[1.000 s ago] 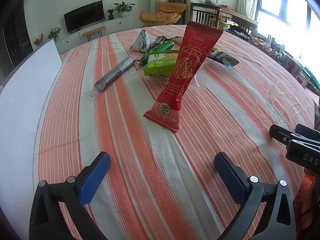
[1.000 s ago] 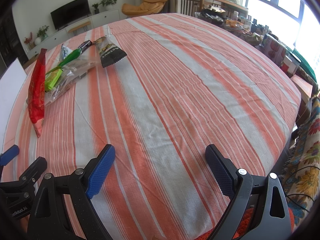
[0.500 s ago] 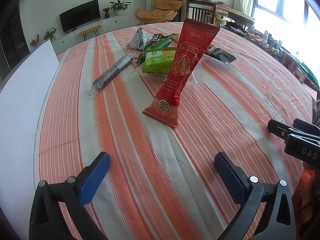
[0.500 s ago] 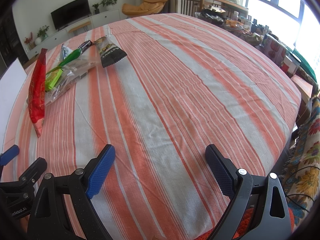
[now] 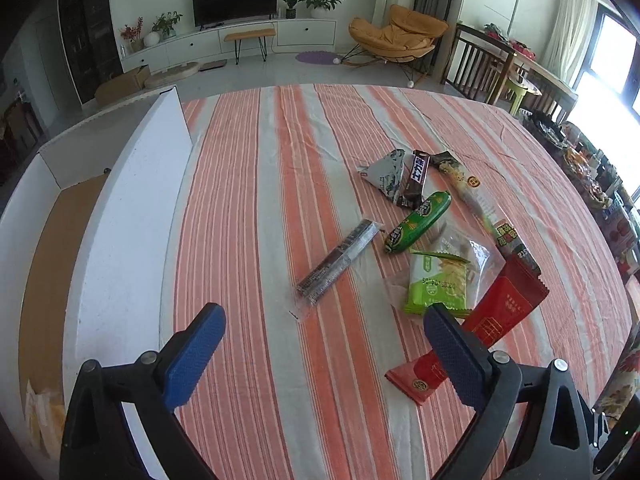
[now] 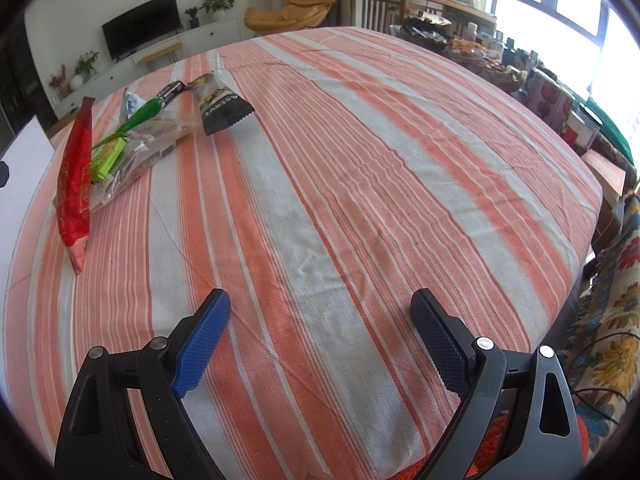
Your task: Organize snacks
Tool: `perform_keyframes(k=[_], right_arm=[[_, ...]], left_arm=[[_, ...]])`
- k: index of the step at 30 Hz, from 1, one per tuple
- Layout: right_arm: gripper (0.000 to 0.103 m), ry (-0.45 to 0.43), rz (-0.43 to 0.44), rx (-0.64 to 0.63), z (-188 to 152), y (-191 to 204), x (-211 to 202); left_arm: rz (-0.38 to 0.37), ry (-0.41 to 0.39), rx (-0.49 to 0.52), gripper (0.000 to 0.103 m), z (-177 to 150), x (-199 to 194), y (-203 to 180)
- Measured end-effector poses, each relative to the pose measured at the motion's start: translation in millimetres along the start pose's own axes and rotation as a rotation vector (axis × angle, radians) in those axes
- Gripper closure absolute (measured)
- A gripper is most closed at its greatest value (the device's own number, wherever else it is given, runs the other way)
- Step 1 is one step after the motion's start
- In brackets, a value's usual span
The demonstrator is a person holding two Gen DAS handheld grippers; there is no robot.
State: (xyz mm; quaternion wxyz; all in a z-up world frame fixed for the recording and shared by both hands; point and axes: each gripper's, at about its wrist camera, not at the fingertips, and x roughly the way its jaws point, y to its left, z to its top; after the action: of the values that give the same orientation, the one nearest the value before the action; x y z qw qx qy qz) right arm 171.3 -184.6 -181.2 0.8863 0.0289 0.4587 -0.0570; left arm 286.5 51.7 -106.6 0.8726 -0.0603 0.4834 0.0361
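Left gripper (image 5: 324,354) now higher, fingers empty, closing; seven snacks (image 5: 436,280) below.

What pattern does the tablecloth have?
The tablecloth has orange and pale grey-white stripes, seen best in the right wrist view.

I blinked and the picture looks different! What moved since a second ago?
The left gripper lifted and swung left, so the white box now shows beside the table. Its jaws are closing a little, with nothing between them. The red packet, the other snacks and the right gripper stayed put. Nothing was grabbed or dropped.
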Motion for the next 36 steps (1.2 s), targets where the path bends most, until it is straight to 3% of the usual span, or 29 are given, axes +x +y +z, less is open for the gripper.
perform_keyframes(k=[3,8,10,11,12,14,19,25,28,29,30,32,36], right_arm=[[0.009,0.000,0.001,0.000,0.0,0.1,-0.1],[0.009,0.000,0.001,0.000,0.0,0.1,-0.3],[0.009,0.000,0.000,-0.001,0.0,0.2,-0.3],[0.009,0.000,0.000,-0.001,0.0,0.2,-0.3],[0.009,0.000,0.000,-0.001,0.0,0.1,-0.3],[0.009,0.000,-0.001,-0.001,0.3,0.6,0.2],[0.009,0.001,-0.001,-0.001,0.7,1.2,0.5],[0.009,0.001,-0.003,0.000,0.7,1.4,0.8],[0.009,0.002,-0.002,-0.001,0.9,1.3,0.6],[0.009,0.001,-0.002,-0.001,0.9,1.2,0.8],[0.009,0.002,-0.002,-0.001,0.9,1.4,0.5],[0.009,0.002,-0.002,-0.001,0.8,1.3,0.7],[0.009,0.002,-0.001,-0.001,0.9,1.7,0.4]], left_arm=[[0.037,0.073,0.006,0.015,17.1,37.3,-1.9],[0.060,0.115,0.014,0.025,25.7,82.0,-4.2],[0.046,0.135,0.006,0.042,23.5,92.5,-2.1],[0.054,0.106,0.012,0.051,22.1,90.0,-1.5],[0.040,0.097,0.016,0.071,20.7,88.3,-1.1],[0.033,0.092,0.013,0.082,15.4,82.6,1.0],[0.018,0.080,-0.075,0.082,-19.4,54.9,15.1],[-0.040,0.051,-0.057,0.082,-85.4,3.3,14.8],[-0.032,0.026,-0.019,0.080,-109.0,-8.3,10.2],[-0.024,0.016,-0.005,0.072,-113.2,-8.1,8.2],[-0.010,0.010,0.009,0.050,-115.8,-5.7,7.3],[0.038,0.001,0.012,0.025,-117.4,3.0,8.6],[0.061,-0.037,-0.002,0.016,-112.4,16.4,16.0]])
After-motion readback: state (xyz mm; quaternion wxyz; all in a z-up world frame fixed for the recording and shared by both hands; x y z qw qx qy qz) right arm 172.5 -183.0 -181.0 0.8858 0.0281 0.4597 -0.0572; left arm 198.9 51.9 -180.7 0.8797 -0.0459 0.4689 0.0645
